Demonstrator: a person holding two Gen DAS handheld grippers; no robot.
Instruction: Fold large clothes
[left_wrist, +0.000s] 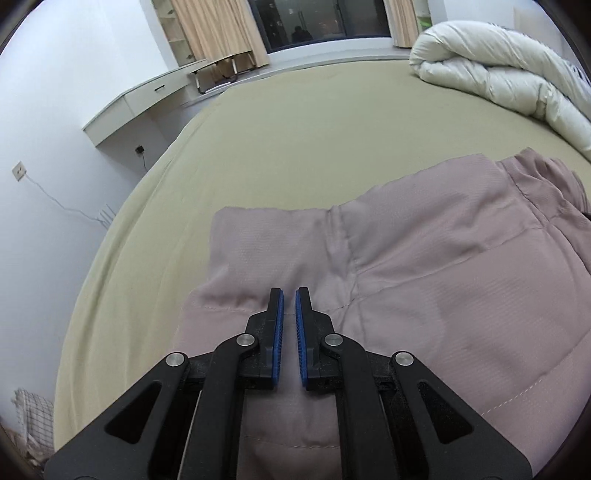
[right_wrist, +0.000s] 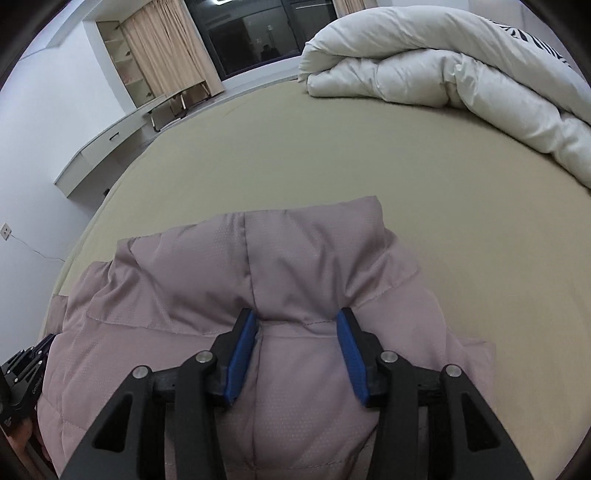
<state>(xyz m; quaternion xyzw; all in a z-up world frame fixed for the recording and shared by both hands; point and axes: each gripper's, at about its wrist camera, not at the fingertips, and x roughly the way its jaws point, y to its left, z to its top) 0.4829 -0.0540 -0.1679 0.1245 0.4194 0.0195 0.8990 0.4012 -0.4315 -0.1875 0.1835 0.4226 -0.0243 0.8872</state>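
Olive-green bedsheet (left_wrist: 295, 147) spreads under both grippers. Over the puffy mauve quilted jacket (left_wrist: 424, 288) lying on it, the left gripper (left_wrist: 290, 295) hovers nearly closed with a thin gap, holding nothing. Only the right view shows the right gripper (right_wrist: 297, 317) spread wide over the jacket's collar (right_wrist: 310, 236), rolled white duvet (right_wrist: 424, 66) beyond.

We see a tan bed (left_wrist: 295, 147) carrying 1 mauve jacket (left_wrist: 424, 277) and, well apart, 1 white duvet (left_wrist: 498, 77).

One jacket (left_wrist: 406, 280); one duvet (left_wrist: 509, 74); one bed (left_wrist: 295, 147); two grippers (left_wrist: 289, 295) (right_wrist: 297, 317).
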